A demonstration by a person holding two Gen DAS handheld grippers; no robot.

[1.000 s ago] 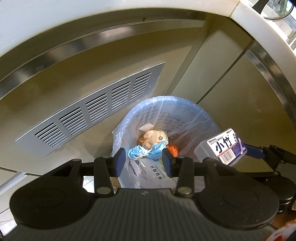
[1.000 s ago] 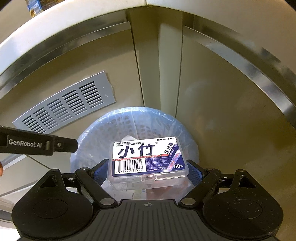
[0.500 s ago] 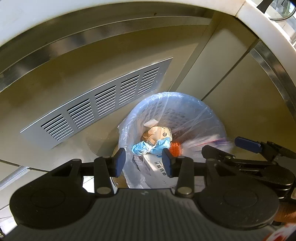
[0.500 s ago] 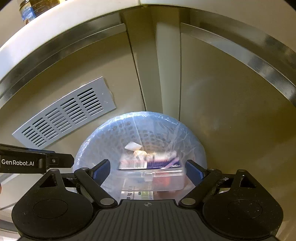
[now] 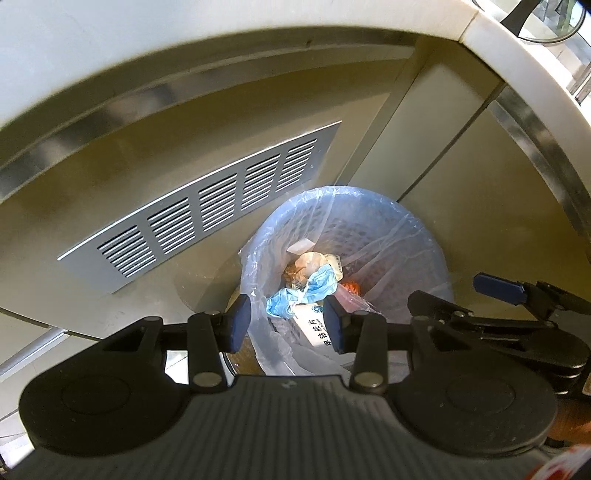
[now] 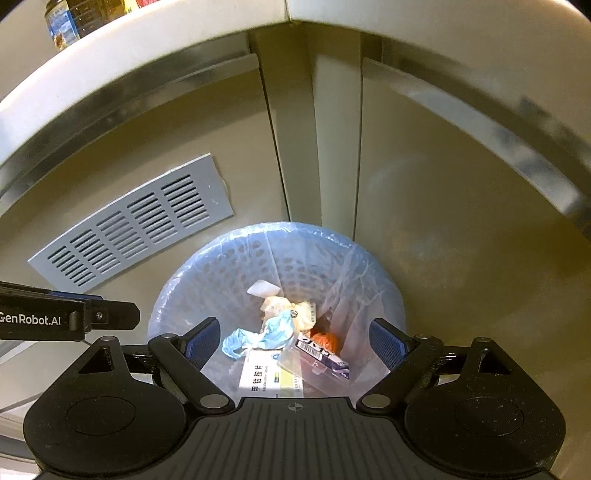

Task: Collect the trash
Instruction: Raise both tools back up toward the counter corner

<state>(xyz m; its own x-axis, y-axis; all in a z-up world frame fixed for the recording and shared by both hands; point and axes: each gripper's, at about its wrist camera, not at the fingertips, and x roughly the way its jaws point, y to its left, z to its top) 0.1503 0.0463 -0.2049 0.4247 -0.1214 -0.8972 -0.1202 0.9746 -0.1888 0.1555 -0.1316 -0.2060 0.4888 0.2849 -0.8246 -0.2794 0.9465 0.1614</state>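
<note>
A round perforated trash bin (image 5: 417, 236) (image 6: 207, 266) lined with a clear bag stands on the floor below both grippers. Inside lie a clear plastic floss-pick box (image 6: 321, 360), a blue face mask (image 6: 266, 334) (image 5: 306, 291), a white medicine box (image 6: 269, 376) (image 5: 314, 325), crumpled paper (image 6: 288, 306) and something orange (image 6: 325, 339). My right gripper (image 6: 295, 345) is open and empty above the bin; it shows at the right of the left wrist view (image 5: 461, 302). My left gripper (image 5: 287, 325) is open and empty above the bin's left rim.
Beige cabinet doors with metal trim rise behind the bin. A grey vent grille (image 5: 207, 206) (image 6: 136, 221) sits on the left panel. A white countertop edge (image 6: 147, 44) runs above, with jars (image 6: 70, 18) on it.
My right gripper opened and let go of the floss-pick box, which dropped into the bin. Both grippers drifted slightly; the left stayed open.
</note>
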